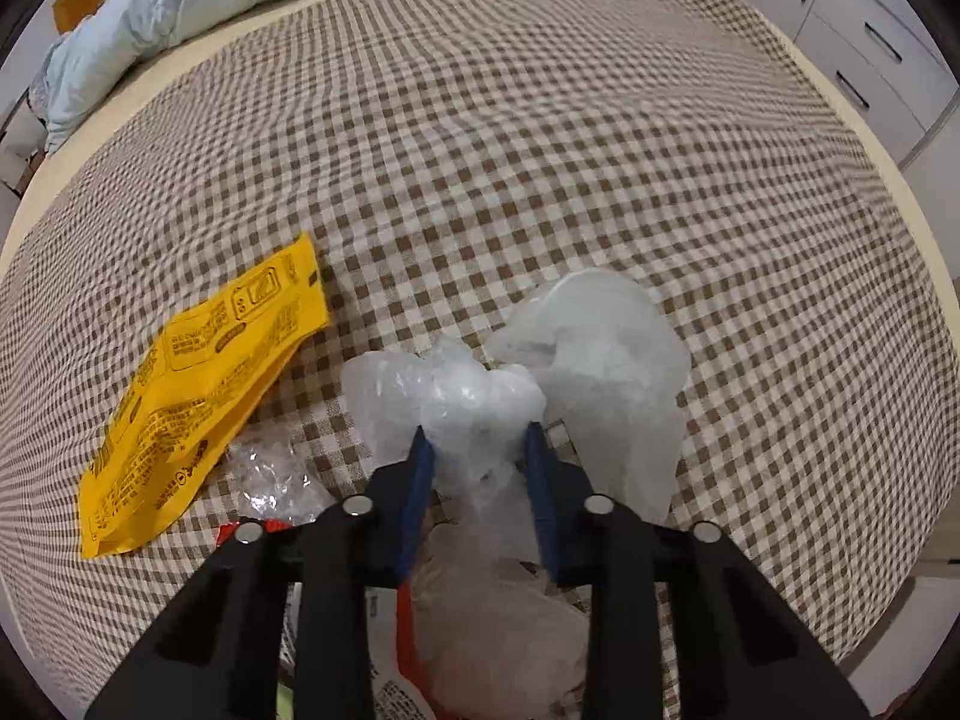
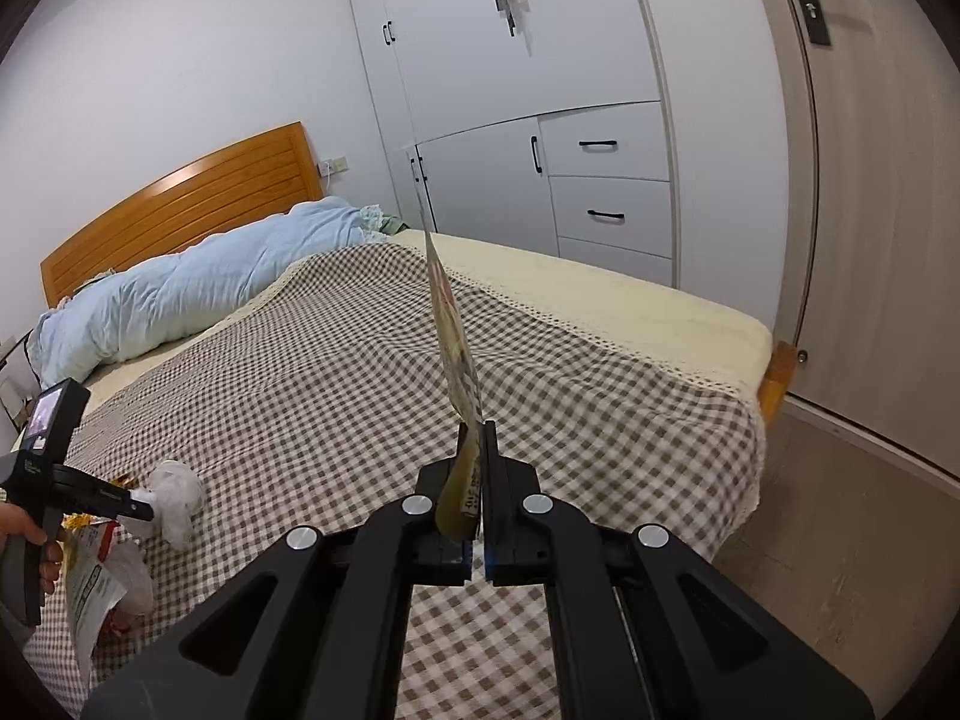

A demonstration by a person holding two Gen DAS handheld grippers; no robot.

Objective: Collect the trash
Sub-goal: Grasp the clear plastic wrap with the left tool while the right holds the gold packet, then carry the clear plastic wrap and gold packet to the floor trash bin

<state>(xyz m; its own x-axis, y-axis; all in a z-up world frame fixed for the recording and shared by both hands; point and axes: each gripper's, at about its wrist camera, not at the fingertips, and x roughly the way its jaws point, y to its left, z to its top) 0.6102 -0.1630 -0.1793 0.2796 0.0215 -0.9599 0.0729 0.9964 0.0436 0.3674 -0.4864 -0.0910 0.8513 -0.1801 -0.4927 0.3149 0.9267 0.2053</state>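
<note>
On the checked bedspread (image 1: pixel 540 150) my left gripper (image 1: pixel 476 432) points steeply down, its blue pads (image 1: pixel 420 468) shut on a crumpled white plastic bag (image 1: pixel 480 396). The bag spreads to the right (image 1: pixel 612 360). A yellow snack packet (image 1: pixel 198 408) lies flat to the left, with a clear crumpled wrapper (image 1: pixel 270 474) beside it. Red-and-white packaging (image 1: pixel 390 630) shows under the fingers. In the right wrist view my right gripper (image 2: pixel 480 429) is shut on a flat snack wrapper (image 2: pixel 453 330), seen edge-on and standing up. The left gripper (image 2: pixel 129 501) and its white bag (image 2: pixel 177 495) appear at far left.
A light blue duvet (image 2: pixel 198 288) lies by the wooden headboard (image 2: pixel 180 198). White wardrobe drawers (image 2: pixel 606 180) and a door (image 2: pixel 870 180) stand beyond the bed's far edge (image 2: pixel 762 348). A person's hand (image 2: pixel 24 534) holds the left tool, above loose packets (image 2: pixel 102 582).
</note>
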